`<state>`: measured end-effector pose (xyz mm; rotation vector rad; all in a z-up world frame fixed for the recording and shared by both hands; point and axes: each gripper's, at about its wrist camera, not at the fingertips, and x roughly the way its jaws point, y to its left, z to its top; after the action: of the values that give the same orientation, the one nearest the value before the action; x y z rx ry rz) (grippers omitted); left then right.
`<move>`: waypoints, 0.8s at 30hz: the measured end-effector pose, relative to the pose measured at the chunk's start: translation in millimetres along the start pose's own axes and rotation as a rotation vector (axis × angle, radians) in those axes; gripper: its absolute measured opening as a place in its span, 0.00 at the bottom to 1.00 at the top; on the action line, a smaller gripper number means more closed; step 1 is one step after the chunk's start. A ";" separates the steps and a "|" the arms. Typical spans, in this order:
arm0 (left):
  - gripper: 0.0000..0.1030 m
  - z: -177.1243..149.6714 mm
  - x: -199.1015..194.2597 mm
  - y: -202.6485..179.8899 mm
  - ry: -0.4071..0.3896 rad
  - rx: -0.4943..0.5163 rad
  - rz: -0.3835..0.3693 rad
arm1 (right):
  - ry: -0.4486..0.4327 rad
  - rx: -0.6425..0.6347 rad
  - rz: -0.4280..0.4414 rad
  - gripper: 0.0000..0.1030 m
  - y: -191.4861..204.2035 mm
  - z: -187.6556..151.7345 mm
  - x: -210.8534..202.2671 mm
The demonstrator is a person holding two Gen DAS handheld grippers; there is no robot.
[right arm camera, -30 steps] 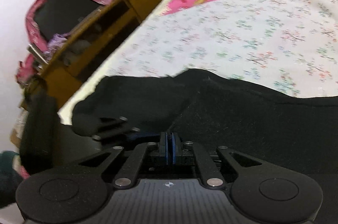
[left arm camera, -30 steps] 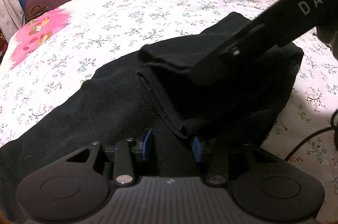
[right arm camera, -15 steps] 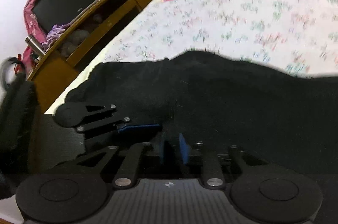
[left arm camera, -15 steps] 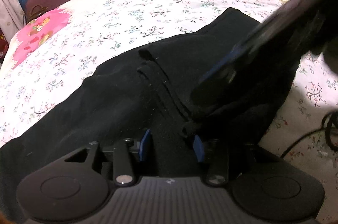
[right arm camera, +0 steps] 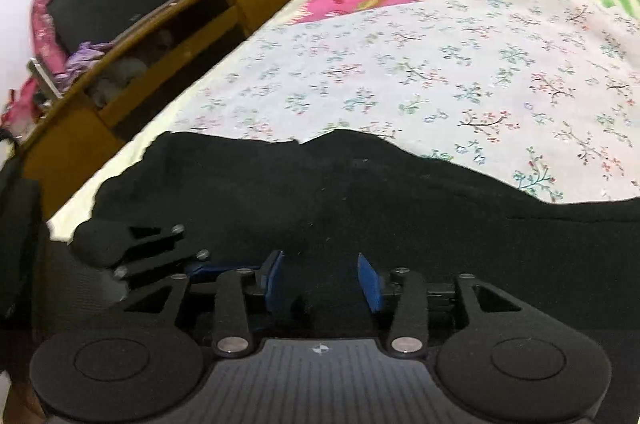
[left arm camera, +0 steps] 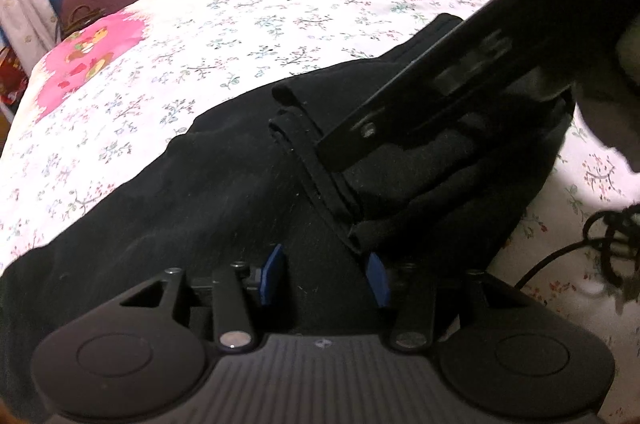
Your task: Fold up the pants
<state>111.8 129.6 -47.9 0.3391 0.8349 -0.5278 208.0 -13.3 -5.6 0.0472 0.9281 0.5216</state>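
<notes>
The right gripper, whose blue pads were pressed together a second ago, now shows a clear gap and its jaws are opening, with the black pants lying under and between them, no pad pressing the cloth. In the left wrist view its black body has swung lower across the folded top layer. The left gripper stands slightly wider, its jaws opening.

Pants: on bed, folded part at right.
Cabinet: left of bed.
Cable: right of pants.
</notes>
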 end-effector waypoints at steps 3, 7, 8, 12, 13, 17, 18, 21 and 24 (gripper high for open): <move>0.54 -2.1 -0.8 -1.8 -0.010 -0.005 0.009 | 0.018 0.007 -0.061 0.43 11.9 0.4 11.5; 0.54 -9.1 -5.1 -1.2 -0.021 0.018 0.003 | 0.041 -0.027 -0.138 0.54 30.2 -5.5 34.6; 0.54 -10.4 -6.2 0.7 -0.021 0.016 -0.003 | 0.055 -0.047 -0.167 0.54 34.1 -7.4 41.2; 0.54 -16.2 -8.9 9.6 -0.029 0.007 -0.017 | 0.086 -0.031 -0.228 0.35 33.9 -5.1 50.4; 0.54 -17.9 -9.5 12.5 -0.033 -0.003 -0.023 | 0.090 -0.007 -0.226 0.32 29.0 -2.8 48.1; 0.54 -21.1 -10.8 16.7 -0.046 -0.043 -0.042 | 0.112 0.130 -0.174 0.04 1.9 4.4 36.3; 0.54 -20.5 -9.5 17.7 -0.048 -0.045 -0.043 | 0.119 0.159 -0.162 0.02 -1.6 5.6 33.7; 0.54 -14.0 -6.1 17.0 -0.059 -0.030 -0.034 | 0.118 0.135 -0.163 0.00 6.5 5.5 30.5; 0.55 -14.5 -4.2 18.7 -0.066 -0.025 -0.047 | 0.105 0.144 -0.104 0.00 13.7 8.7 22.4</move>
<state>111.2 153.2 -52.4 0.2780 0.7866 -0.5693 220.0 10.4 -13.5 0.1022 1.0645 0.3629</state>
